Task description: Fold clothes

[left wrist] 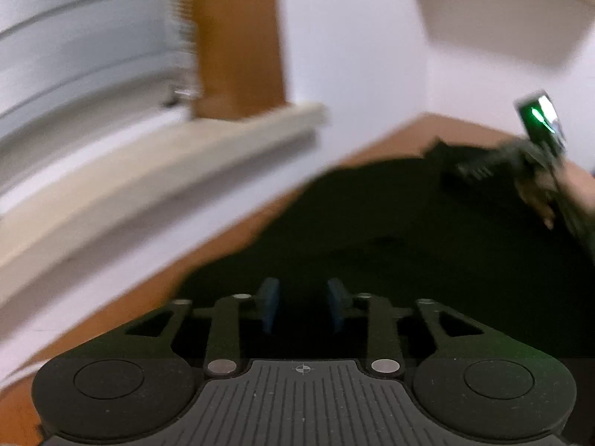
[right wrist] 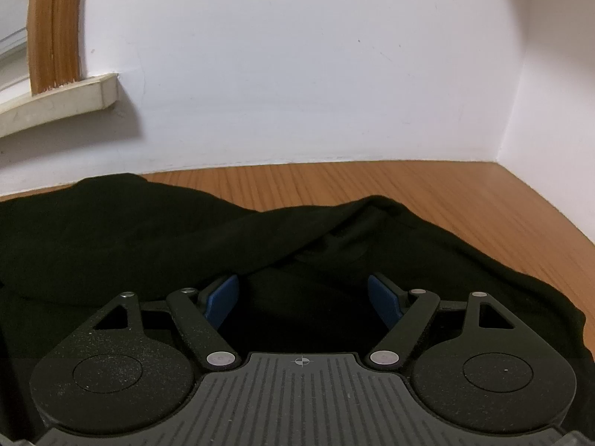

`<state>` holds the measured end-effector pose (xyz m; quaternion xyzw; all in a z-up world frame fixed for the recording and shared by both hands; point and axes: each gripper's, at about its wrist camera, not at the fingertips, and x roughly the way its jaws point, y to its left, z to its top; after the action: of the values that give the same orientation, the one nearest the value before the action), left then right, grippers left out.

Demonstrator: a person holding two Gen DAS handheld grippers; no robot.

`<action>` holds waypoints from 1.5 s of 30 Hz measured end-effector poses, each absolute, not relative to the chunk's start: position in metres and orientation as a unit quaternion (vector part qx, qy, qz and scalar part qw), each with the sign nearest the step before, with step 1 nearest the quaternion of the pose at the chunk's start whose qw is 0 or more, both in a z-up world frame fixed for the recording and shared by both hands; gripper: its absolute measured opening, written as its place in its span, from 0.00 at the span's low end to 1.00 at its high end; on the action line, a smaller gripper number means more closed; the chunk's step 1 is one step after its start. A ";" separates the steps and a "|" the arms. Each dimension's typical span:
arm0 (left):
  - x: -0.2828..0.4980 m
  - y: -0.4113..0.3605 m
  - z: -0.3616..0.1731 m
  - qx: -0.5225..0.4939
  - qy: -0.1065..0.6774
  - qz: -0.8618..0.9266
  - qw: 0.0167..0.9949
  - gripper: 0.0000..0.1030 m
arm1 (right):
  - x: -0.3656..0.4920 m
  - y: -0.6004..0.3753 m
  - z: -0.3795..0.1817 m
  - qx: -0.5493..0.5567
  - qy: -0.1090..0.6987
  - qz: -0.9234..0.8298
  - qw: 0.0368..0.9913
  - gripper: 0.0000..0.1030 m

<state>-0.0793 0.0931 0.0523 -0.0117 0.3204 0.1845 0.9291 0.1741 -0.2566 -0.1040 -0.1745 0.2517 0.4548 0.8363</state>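
We see a black garment (right wrist: 148,245) lying spread on the wooden tabletop (right wrist: 427,193), close to the white wall (right wrist: 297,74). Its long axis runs from left to right in the right wrist view, and a soft ridge of cloth goes diagonally across it. The right gripper (right wrist: 303,301) hovers over the garment with its jaws wide apart, gripping nothing. The left gripper (left wrist: 303,304) is above the same cloth, in a blurred picture; its jaws stand partly apart and we see nothing pinched between them. A pale window sill (left wrist: 167,156) and a wooden window frame (left wrist: 238,37) stand at the left.
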 end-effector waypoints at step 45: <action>-0.162 0.115 0.037 -0.079 0.308 0.213 0.924 0.37 | 0.226 -0.293 -0.098 0.143 0.348 0.483 0.791 0.66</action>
<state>-0.1617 0.1150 0.0371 -0.0795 0.3084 0.2134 0.9236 0.2256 -0.2929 -0.0982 0.1431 0.3481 0.4830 0.7906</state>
